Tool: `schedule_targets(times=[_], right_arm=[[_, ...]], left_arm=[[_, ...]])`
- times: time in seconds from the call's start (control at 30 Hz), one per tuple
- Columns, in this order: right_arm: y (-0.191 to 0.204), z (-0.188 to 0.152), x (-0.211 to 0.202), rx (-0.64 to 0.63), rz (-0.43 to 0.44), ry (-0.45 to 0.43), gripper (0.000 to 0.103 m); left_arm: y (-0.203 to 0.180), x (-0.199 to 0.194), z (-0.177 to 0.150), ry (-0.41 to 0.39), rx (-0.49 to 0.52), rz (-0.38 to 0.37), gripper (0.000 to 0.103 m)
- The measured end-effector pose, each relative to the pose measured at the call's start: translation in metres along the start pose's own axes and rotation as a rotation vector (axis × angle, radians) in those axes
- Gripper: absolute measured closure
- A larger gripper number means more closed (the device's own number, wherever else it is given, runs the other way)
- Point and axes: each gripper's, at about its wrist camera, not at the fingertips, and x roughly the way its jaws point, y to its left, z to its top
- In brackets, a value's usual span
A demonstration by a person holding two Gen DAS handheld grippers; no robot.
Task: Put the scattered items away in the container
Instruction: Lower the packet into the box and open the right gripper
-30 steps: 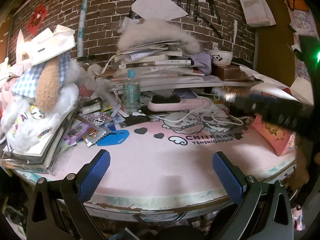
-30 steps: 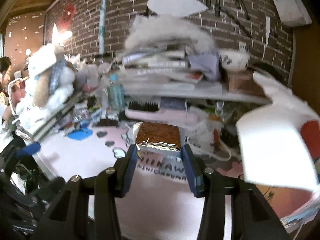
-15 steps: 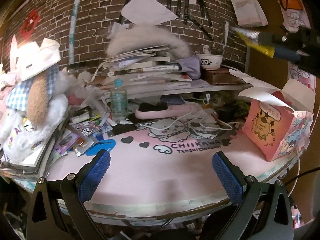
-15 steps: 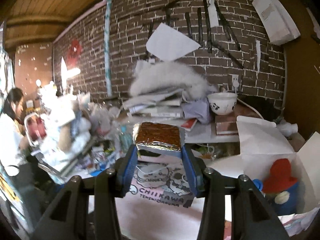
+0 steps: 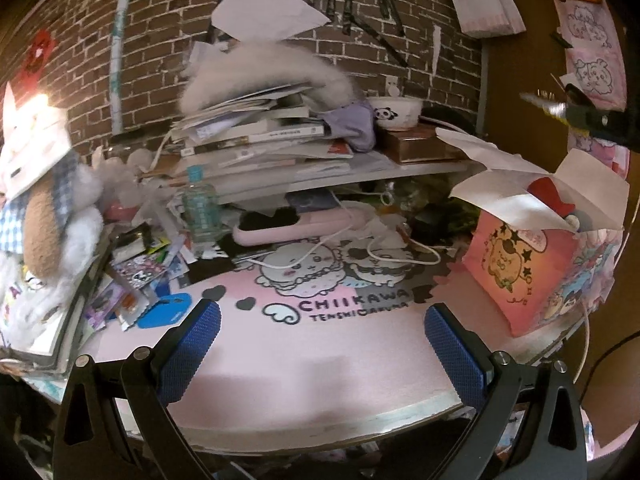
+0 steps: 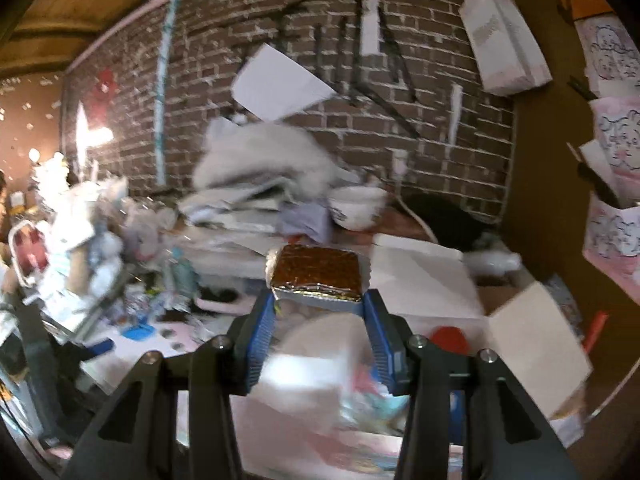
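Note:
My right gripper (image 6: 318, 304) is shut on a foil-wrapped square packet with a brown top (image 6: 318, 270) and holds it in the air above the open pink cartoon box (image 6: 536, 340). The box shows in the left wrist view (image 5: 520, 276) at the table's right edge, flaps up, with a red-topped item (image 5: 546, 194) inside. My right gripper with the packet appears there at the upper right (image 5: 560, 110), blurred. My left gripper (image 5: 320, 344) is open and empty, low over the pink mat (image 5: 320, 360).
A blue flat item (image 5: 164, 316), card packets (image 5: 136, 276), a water bottle (image 5: 200, 208), a pink hairbrush (image 5: 296, 228) and white cables (image 5: 384, 248) lie at the back of the mat. Plush toys (image 5: 36, 216) stand left. A pile of books (image 5: 260, 140) fills the shelf.
My right gripper has carried the packet up and to the right, from above the mat to above the pink box. My left gripper has stayed open and swung slightly right.

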Motion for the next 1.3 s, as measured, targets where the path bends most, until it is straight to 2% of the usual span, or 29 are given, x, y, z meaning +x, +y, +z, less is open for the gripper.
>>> schedule_targets(times=[0.2, 0.33, 0.5, 0.67, 0.77, 0.9, 1.13, 1.3], right_arm=[[-0.039, -0.006, 0.018, -0.033, -0.072, 0.138, 0.061], [-0.054, -0.009, 0.035, -0.091, -0.068, 0.24, 0.061], [-0.057, -0.008, 0.055, -0.17, -0.059, 0.351, 0.061], [-0.048, -0.017, 0.072, -0.22, -0.024, 0.492, 0.061], [-0.041, -0.023, 0.078, -0.249, -0.021, 0.549, 0.061], [-0.038, -0.026, 0.085, -0.26, -0.015, 0.604, 0.061], [-0.041, -0.027, 0.094, -0.256, -0.021, 0.636, 0.059], [-0.039, -0.031, 0.096, -0.273, -0.027, 0.64, 0.052]], left_arm=[[-0.016, 0.006, 0.001, 0.019, 0.032, -0.002, 0.001], [-0.023, 0.01, 0.003, 0.035, 0.049, -0.009, 0.001], [-0.03, 0.011, 0.006, 0.048, 0.058, -0.01, 0.001], [-0.032, 0.014, 0.006, 0.056, 0.057, -0.01, 0.001], [-0.033, 0.014, 0.006, 0.059, 0.057, -0.01, 0.001], [-0.032, 0.014, 0.006, 0.058, 0.057, -0.009, 0.001], [-0.029, 0.013, 0.004, 0.059, 0.05, -0.007, 0.001], [-0.029, 0.012, 0.004, 0.057, 0.051, -0.007, 0.001]])
